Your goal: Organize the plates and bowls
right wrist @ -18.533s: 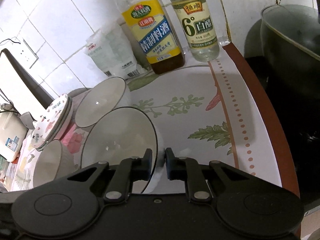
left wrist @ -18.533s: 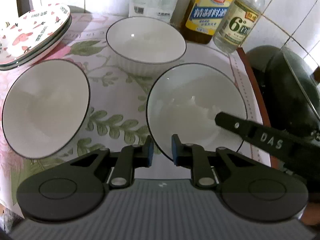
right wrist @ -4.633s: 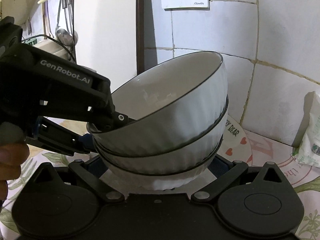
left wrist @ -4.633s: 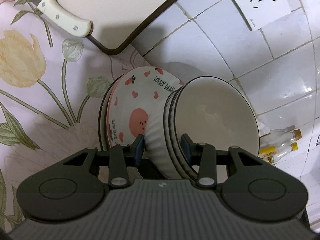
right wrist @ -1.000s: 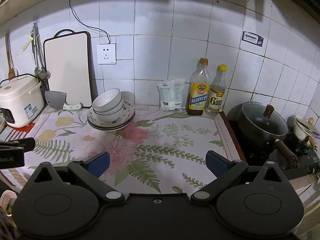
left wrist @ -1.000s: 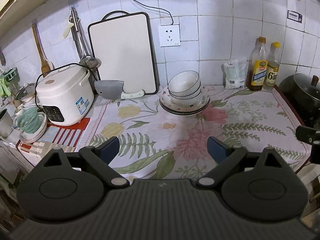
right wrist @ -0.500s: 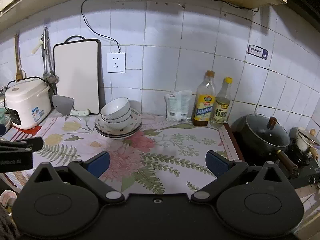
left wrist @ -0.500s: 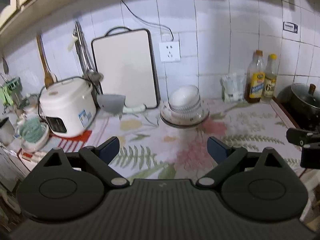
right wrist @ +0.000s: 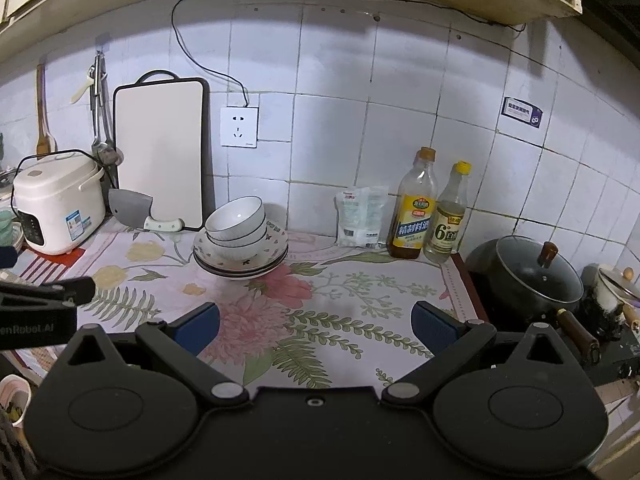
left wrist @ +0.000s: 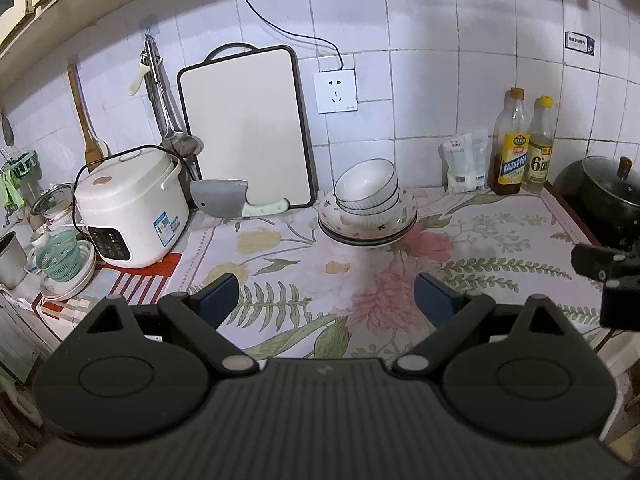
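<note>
Three white dark-rimmed bowls point(left wrist: 366, 192) sit nested on a stack of heart-patterned plates point(left wrist: 370, 229) at the back of the floral counter, near the wall socket. The bowl stack point(right wrist: 237, 222) and plates point(right wrist: 240, 258) also show in the right wrist view. My left gripper point(left wrist: 326, 300) is open and empty, held well back from the stack above the counter's front. My right gripper point(right wrist: 316, 326) is open and empty, also far back from the stack. Each gripper shows at the edge of the other's view.
A rice cooker point(left wrist: 130, 204), a cleaver point(left wrist: 232, 200) and a cutting board point(left wrist: 244, 128) stand left of the stack. A salt bag point(right wrist: 360, 216) and two bottles point(right wrist: 430, 212) stand to the right. A dark pot point(right wrist: 528, 276) sits on the stove at far right.
Both grippers have drawn slightly further back and up; the stack of bowls and plates has not moved. Both jaws stay wide open.
</note>
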Demonstrator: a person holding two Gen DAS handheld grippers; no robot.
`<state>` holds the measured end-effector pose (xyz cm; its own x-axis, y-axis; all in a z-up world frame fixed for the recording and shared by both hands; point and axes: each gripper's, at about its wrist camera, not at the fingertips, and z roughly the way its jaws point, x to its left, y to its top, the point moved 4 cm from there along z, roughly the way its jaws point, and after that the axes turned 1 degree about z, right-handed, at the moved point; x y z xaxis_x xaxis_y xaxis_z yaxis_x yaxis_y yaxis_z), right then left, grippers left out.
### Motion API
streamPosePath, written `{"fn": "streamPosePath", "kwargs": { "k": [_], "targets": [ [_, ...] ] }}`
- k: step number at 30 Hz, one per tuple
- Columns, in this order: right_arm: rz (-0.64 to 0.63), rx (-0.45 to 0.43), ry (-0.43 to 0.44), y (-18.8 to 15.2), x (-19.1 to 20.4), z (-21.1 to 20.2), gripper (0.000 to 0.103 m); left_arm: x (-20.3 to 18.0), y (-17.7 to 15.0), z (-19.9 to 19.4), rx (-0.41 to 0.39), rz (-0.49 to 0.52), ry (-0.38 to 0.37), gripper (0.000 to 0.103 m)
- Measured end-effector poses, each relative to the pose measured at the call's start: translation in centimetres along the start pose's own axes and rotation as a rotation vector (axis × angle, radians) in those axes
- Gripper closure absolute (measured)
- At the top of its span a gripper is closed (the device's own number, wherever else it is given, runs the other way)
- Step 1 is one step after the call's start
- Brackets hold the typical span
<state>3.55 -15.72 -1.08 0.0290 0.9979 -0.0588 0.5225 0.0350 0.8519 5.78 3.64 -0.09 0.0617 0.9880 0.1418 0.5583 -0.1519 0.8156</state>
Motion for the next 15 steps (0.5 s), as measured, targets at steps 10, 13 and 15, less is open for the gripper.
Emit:
{"fn": "streamPosePath", "kwargs": {
  "k": [10,13,15],
  "targets": [
    [0.003,0.006,-0.002,-0.12,0.04,0.38,0.000,0.24,-0.15,0.42,0.015,-0.012,-0.009,0.007],
    [0.003,0.008,-0.001,-0.16,0.05,0.45,0.000,0.21,-0.20,0.46,0.016,-0.014,-0.007,0.005],
    [0.005,0.011,-0.001,-0.24,0.11,0.54,0.000,0.18,-0.31,0.54,0.018,-0.015,-0.006,0.005]
  ]
}}
